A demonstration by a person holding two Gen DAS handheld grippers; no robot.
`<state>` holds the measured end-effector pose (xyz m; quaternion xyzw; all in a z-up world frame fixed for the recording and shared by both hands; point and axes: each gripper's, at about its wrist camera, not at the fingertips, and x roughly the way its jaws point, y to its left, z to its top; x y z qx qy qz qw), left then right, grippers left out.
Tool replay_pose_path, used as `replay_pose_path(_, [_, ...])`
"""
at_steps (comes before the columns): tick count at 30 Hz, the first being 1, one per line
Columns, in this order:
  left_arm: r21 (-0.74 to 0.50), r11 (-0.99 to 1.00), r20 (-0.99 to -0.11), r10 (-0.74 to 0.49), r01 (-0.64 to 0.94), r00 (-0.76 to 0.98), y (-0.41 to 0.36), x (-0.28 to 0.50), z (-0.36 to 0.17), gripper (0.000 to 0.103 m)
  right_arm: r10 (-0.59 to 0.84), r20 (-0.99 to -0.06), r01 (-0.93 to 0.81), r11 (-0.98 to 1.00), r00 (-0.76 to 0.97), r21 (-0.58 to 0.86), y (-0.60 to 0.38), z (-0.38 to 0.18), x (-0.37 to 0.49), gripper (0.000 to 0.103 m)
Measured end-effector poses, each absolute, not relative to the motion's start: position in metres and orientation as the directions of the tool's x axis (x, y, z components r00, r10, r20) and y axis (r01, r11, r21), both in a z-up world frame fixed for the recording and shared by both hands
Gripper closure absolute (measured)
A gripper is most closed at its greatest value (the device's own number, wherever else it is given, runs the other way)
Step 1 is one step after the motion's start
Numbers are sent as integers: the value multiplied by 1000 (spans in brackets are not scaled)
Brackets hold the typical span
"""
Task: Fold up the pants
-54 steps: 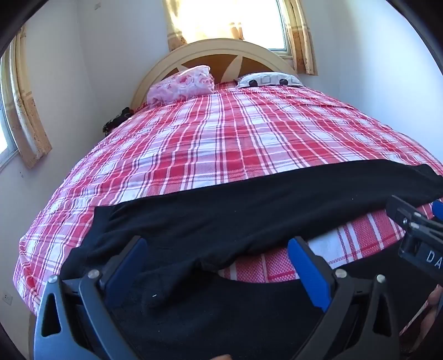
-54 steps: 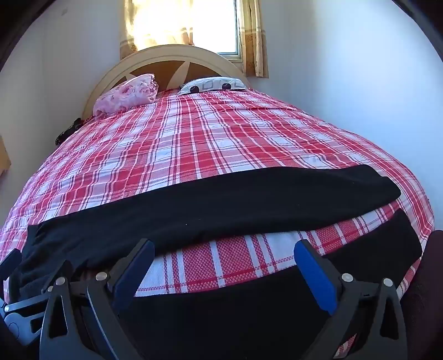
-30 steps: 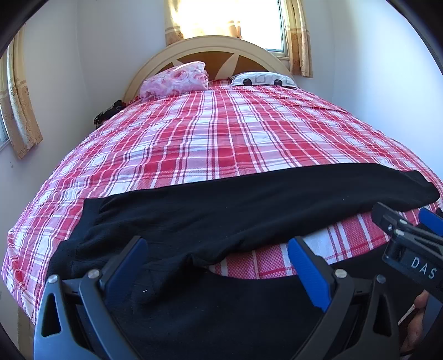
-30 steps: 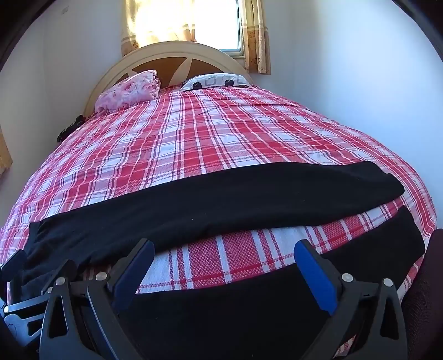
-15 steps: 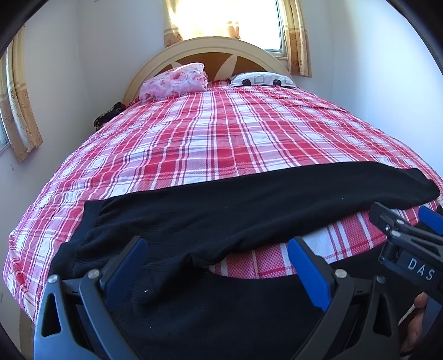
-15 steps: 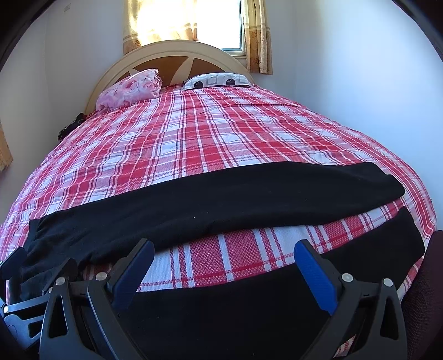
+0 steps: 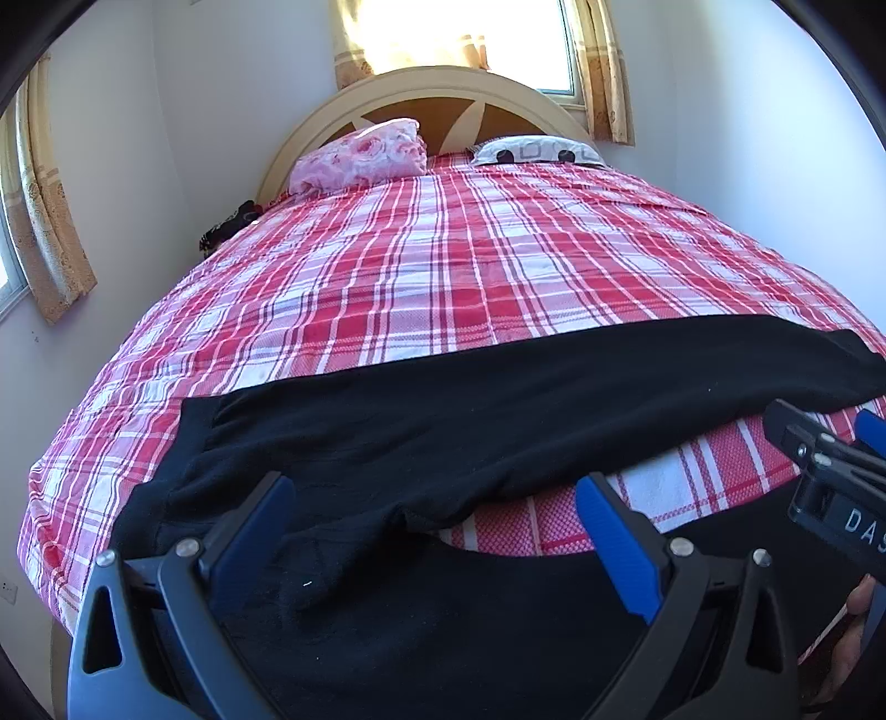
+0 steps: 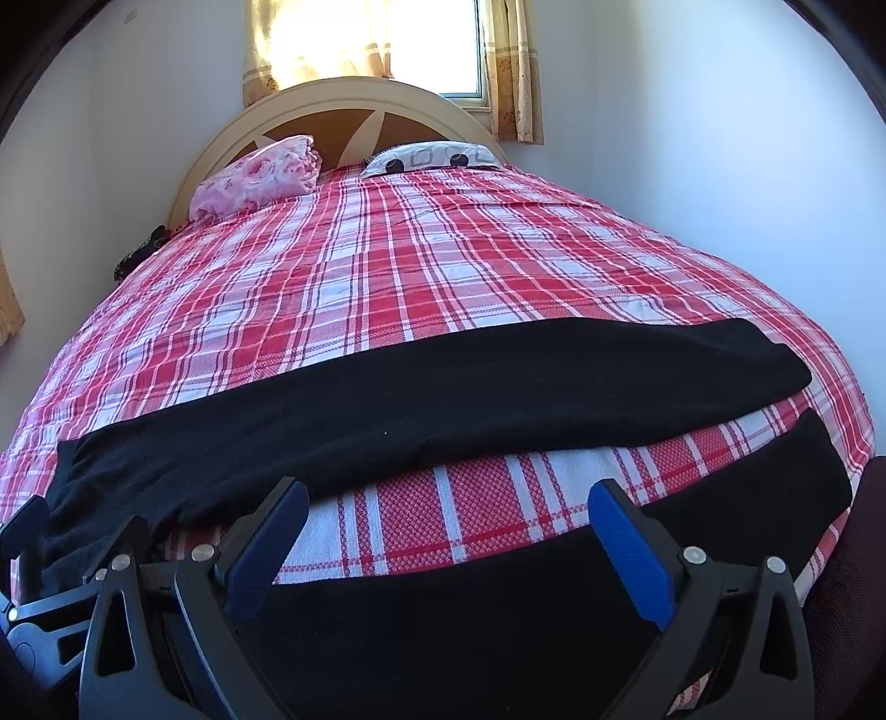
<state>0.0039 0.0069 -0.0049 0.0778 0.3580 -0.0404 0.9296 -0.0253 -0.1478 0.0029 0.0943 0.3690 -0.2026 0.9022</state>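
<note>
The black pants (image 7: 498, 421) lie spread across the foot end of the bed (image 7: 470, 266), on its red-and-white plaid cover, with the headboard (image 7: 443, 94) far beyond them. Seen from the left wrist, the waist end sits toward the left edge of the bed, bunched a little, and the two legs run off to the right, one farther toward the headboard and one nearer, with a strip of plaid showing between them. The left tongs (image 7: 437, 526) hang over the nearer part of the pants close to the waist and crotch, their blue-padded fingers (image 7: 614, 531) spread wide with nothing between them. The right tongs (image 8: 443, 531) hover farther along the nearer leg, also spread wide and holding nothing; part of their black body shows at the right edge of the left wrist view, with a bit of a hand (image 7: 853, 626) under it. From the right wrist, the farther leg ends near the right edge of the bed and the nearer leg's cuff lies just short of the corner. Against the headboard sit a pink floral pillow (image 7: 360, 158) on the left and a white patterned pillow (image 7: 537, 150) on the right. Above the headboard a bright window (image 7: 459, 33) is framed by yellow curtains (image 7: 603, 72).
</note>
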Motion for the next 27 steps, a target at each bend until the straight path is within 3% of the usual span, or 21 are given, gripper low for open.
replay_pose_path(27, [133, 984, -691, 4, 121, 723, 11, 7, -13, 0, -289, -708, 425, 905, 644, 17, -144, 1, -24, 1])
